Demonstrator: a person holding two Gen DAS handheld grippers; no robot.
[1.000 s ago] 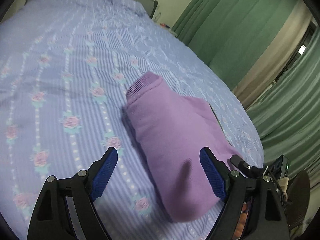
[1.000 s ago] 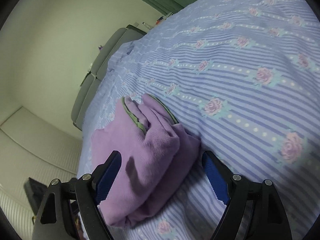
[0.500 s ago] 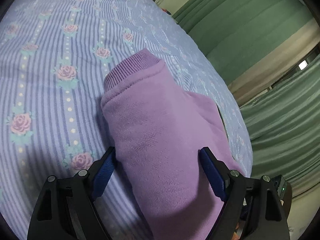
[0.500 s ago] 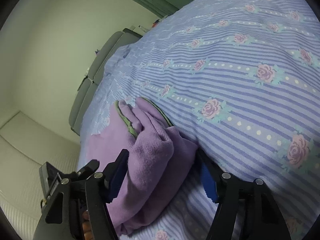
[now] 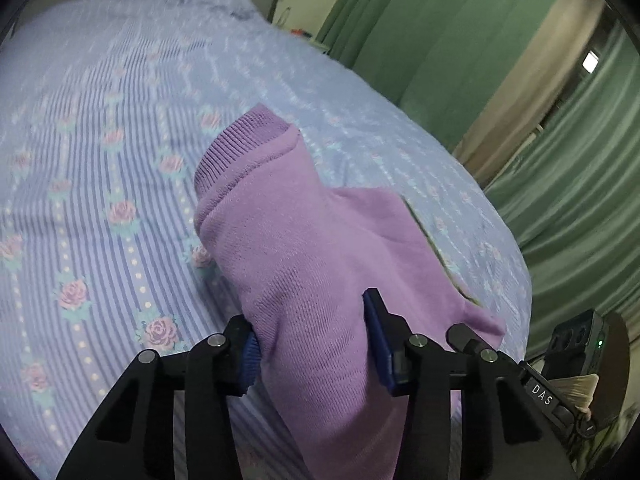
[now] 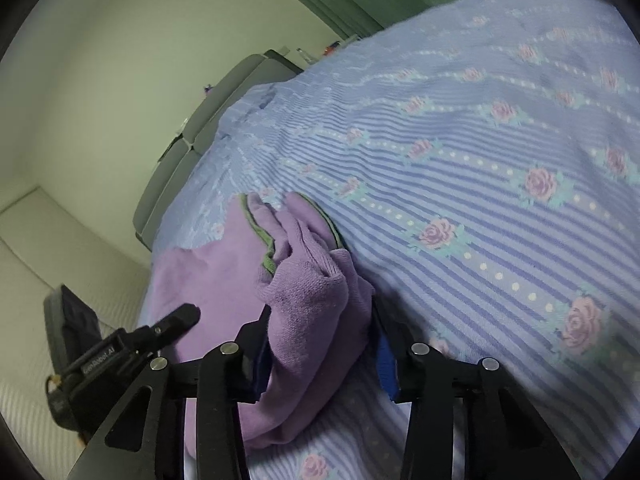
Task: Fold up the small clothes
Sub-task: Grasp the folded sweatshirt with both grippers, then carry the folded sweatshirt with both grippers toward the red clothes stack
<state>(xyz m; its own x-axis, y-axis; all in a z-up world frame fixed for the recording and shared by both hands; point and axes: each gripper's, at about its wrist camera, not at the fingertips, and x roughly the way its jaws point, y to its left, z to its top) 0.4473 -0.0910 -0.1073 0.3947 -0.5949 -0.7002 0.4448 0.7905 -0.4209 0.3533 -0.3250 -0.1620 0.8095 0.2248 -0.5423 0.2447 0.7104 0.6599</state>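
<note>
the left wrist view alone shows green curtains (image 5: 460,40) and the garment's ribbed cuff (image 5: 240,140); the right wrist view alone shows its green trim (image 6: 266,240) and a pale wall (image 6: 100,60). the left gripper (image 5: 312,344) has jaws partly open and closing, pads pressing the purple garment (image 5: 304,240) between them. the right gripper (image 6: 320,356) likewise, closing on a bunched fold. the garment lies folded and rumpled on the bed (image 5: 100,160) with its striped, rose-printed sheet.
</note>
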